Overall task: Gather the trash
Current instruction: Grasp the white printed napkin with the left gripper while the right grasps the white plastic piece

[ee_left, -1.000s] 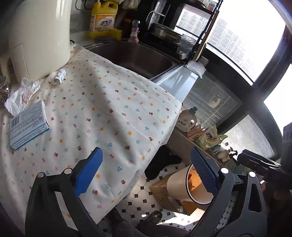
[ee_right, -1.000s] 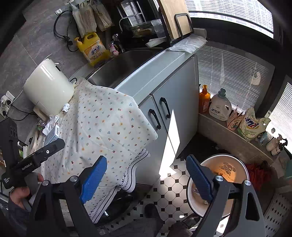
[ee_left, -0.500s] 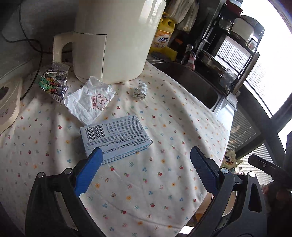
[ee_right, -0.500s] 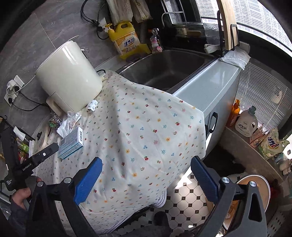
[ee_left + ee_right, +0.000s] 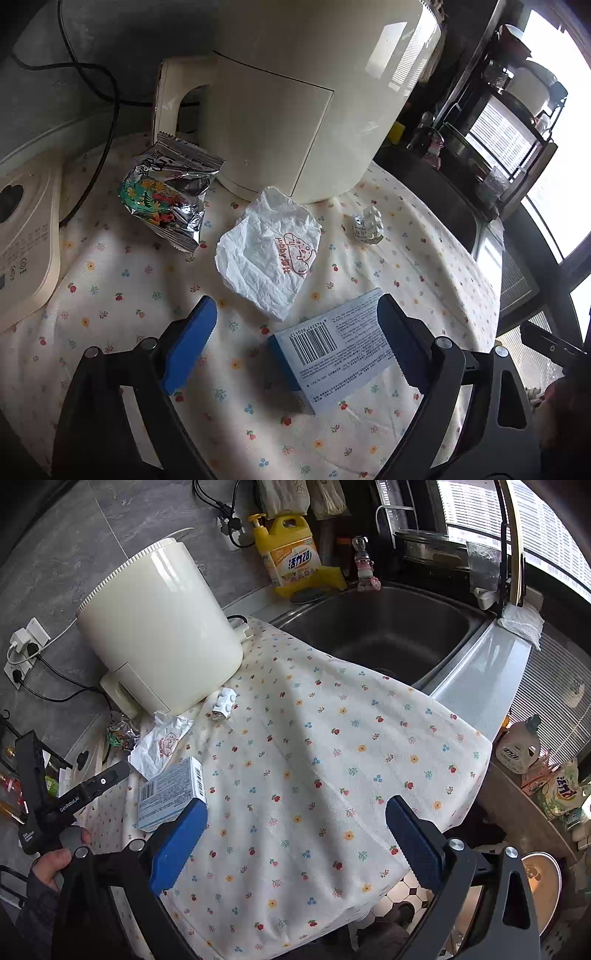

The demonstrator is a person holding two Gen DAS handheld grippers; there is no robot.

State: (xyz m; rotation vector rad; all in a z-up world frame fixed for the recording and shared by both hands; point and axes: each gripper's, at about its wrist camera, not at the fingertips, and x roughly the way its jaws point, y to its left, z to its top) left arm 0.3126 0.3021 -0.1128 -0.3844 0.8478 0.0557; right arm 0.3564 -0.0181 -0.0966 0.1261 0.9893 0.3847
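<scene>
1. Left wrist view: the left gripper hangs over a flower-print cloth. Its blue jaws stand wide and are closing, with nothing pressed between them.
2. A light blue box with a barcode lies flat on the cloth, its right end against or just under the right jaw; contact cannot be told.
3. Beyond the box lies a crumpled white wrapper with a red print. A silver foil snack bag sits to its left, and a small clear crumpled wrapper to its right.
4. A cream appliance stands behind all 3, and the foil bag leans near its handle.
5. Right wrist view: the right gripper is wide open and holds nothing, over the bare middle of the cloth.
6. The same box lies just beyond its left jaw, with the white wrapper and the foil bag farther left, near the appliance.
7. A sink lies past the cloth, and a yellow detergent bottle stands behind it.
8. At lower left a hand grips the other gripper's handle.
</scene>
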